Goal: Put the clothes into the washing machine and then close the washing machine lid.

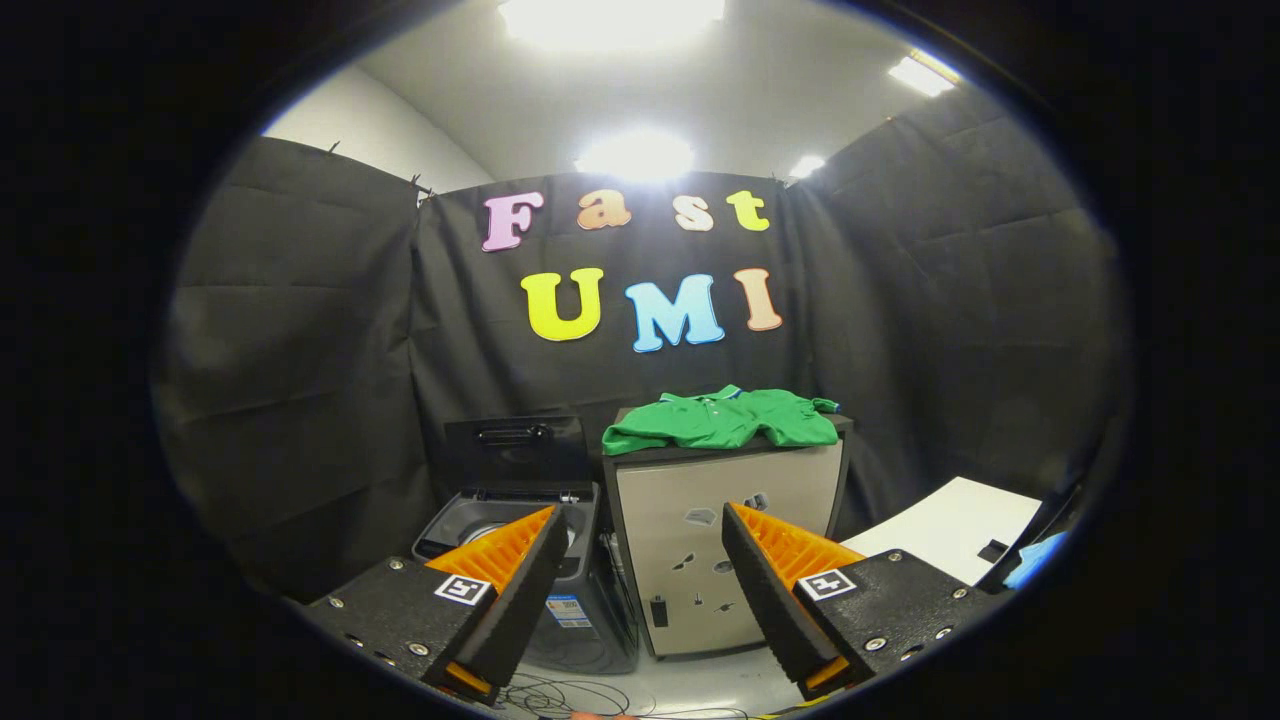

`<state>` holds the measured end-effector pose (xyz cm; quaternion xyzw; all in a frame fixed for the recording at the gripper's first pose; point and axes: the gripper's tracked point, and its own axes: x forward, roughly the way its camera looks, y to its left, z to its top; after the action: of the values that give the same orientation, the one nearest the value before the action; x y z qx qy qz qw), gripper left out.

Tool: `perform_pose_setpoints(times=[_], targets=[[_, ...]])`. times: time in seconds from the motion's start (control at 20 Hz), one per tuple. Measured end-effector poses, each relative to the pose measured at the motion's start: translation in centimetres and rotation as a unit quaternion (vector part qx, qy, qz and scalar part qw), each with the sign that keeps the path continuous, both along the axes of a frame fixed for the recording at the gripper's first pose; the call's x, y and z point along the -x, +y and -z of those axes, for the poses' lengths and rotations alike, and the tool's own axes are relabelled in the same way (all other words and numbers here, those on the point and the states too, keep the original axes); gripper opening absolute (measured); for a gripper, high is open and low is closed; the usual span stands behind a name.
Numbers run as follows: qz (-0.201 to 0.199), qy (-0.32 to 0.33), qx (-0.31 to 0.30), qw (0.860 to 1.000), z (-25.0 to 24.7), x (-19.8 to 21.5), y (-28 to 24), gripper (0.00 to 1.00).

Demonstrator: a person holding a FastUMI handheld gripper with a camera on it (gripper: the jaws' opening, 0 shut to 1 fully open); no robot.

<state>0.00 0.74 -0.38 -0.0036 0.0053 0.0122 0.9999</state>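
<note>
A green polo shirt [722, 419] lies spread on top of a small beige cabinet [735, 540], well beyond my fingers. Left of the cabinet stands a dark top-loading washing machine [520, 560] with its lid [515, 450] raised upright at the back and the drum open. My gripper [642, 520] is open, with nothing between its fingers. The left finger [520, 570] partly hides the washer's drum, and the right finger [770, 560] overlaps the cabinet's front.
A white tabletop [950, 525] lies to the right of the cabinet, with a blue object [1035, 560] at its near corner. Loose cables [560, 695] lie on the floor below the fingers. Black cloth walls close in the booth on three sides.
</note>
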Motion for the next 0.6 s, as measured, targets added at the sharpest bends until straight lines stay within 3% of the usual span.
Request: perform_pose_setpoints(times=[0.6], targets=[[-0.005, 0.002, 0.001, 1.0, 0.51, -0.23, 0.5, 0.96]])
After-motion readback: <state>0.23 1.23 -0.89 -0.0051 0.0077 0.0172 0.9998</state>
